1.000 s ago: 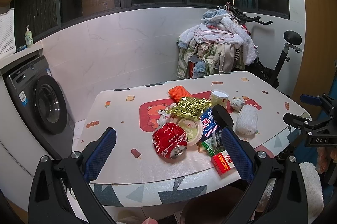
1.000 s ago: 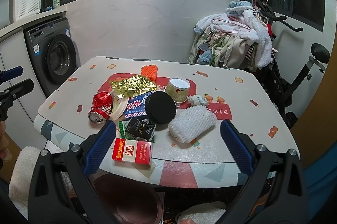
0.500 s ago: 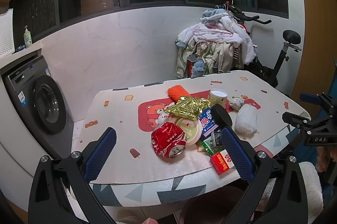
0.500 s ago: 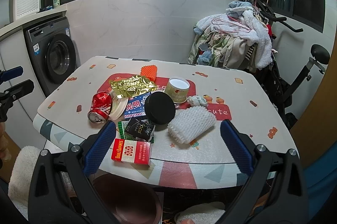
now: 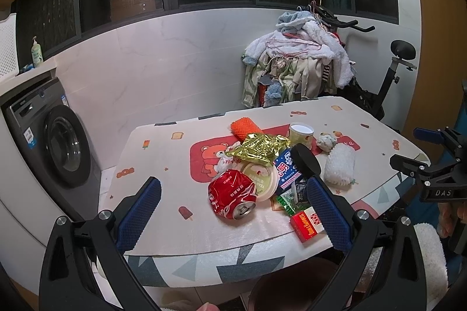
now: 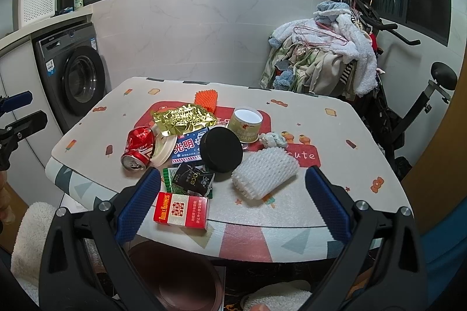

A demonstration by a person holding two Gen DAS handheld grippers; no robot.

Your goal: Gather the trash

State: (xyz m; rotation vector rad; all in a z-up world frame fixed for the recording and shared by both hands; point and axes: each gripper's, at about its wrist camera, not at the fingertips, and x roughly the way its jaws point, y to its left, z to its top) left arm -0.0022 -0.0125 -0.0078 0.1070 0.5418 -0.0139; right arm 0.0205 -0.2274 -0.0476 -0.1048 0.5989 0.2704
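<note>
Trash lies heaped on the patterned table [image 5: 163, 194]: a crushed red can [image 5: 232, 194], a gold foil bag [image 5: 258, 149], a blue box [image 5: 286, 170], a black round lid [image 5: 305, 160], a white foam net [image 5: 340, 165] and a red cigarette box [image 5: 306, 223]. My left gripper [image 5: 232, 188] hovers open before the near table edge, facing the can and holding nothing. My right gripper [image 6: 232, 173] is open too, short of the table edge, with the cigarette box [image 6: 181, 210] and a black sachet [image 6: 192, 179] just beyond its left finger. The can [image 6: 138, 146] lies further left.
A brown bin [image 6: 181, 273] stands under the near table edge. A paper cup [image 6: 246, 124] and an orange foam net [image 6: 205, 99] sit behind the heap. A washing machine [image 5: 55, 141] is at the left. A clothes-laden exercise bike [image 6: 329, 57] is at the back right.
</note>
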